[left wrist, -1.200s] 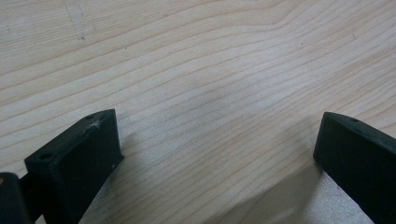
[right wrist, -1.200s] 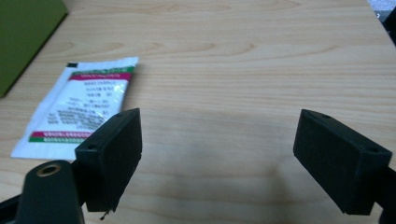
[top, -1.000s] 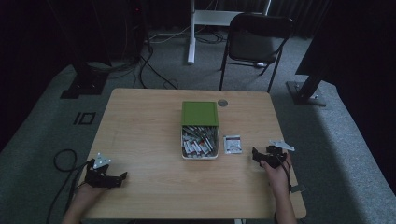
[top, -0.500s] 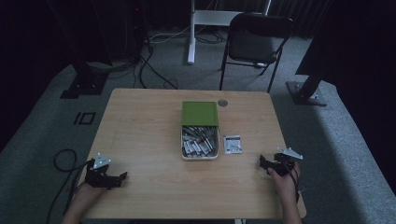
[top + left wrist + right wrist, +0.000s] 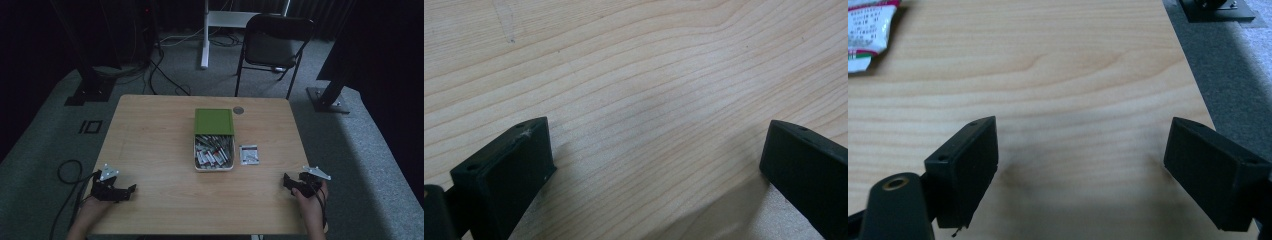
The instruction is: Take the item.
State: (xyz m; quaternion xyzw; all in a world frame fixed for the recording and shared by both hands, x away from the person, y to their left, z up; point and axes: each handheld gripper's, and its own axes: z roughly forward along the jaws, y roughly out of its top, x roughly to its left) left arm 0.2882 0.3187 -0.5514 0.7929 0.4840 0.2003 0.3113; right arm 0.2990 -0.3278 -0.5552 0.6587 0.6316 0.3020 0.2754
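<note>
Right claw sits w/ jaws spread at the table's near right corner, left claw likewise spread at near left, both empty, so I reckon next is reaching fwd for the sachet beside the mid-table tray; print too small to read.

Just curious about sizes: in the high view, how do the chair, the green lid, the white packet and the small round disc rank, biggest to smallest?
1. Chair, though it stands farther off.
2. Green lid.
3. White packet.
4. Round disc.
</note>
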